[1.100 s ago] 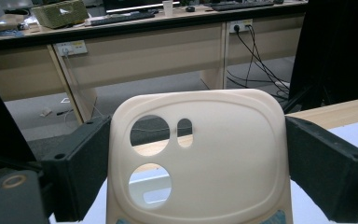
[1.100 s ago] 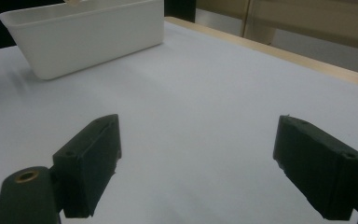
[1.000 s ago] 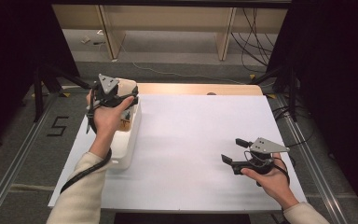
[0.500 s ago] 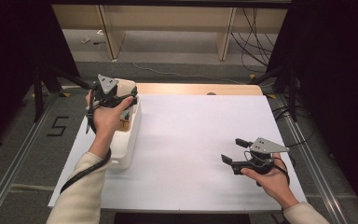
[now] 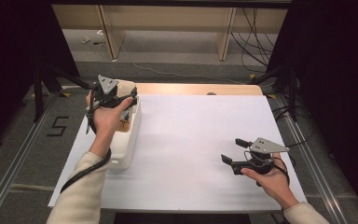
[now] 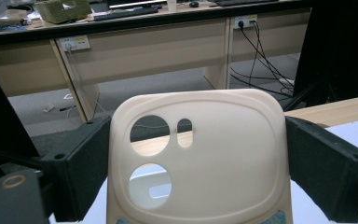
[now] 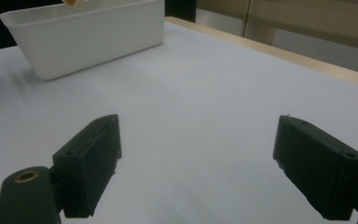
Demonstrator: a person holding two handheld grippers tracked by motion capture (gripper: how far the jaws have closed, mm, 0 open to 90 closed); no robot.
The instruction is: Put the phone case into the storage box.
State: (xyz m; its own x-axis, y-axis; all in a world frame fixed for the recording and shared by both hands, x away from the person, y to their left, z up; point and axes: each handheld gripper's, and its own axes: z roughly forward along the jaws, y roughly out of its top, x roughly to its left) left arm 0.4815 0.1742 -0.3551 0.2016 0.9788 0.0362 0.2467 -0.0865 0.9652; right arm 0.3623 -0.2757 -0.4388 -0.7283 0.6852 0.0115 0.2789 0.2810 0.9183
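A cream phone case (image 6: pixel 214 154) with round camera cut-outs stands upright between the black jaws of my left gripper (image 6: pixel 198 144), which press on its two side edges. In the high view that left gripper (image 5: pixel 117 97) hovers above the far end of a white plastic bin (image 5: pixel 129 144) at the table's left, with the case (image 5: pixel 127 87) poking out beyond it. My right gripper (image 5: pixel 233 150) rests low over the white tabletop at the near right, and its jaws stand wide apart with nothing between them (image 7: pixel 198 154).
The white bin (image 7: pixel 88 37) holds a yellowish item (image 5: pixel 124 124) whose shape I cannot make out. A white sheet (image 5: pixel 200 135) covers the table, with a wooden strip (image 5: pixel 200 89) along its far edge. Desks and cables stand beyond.
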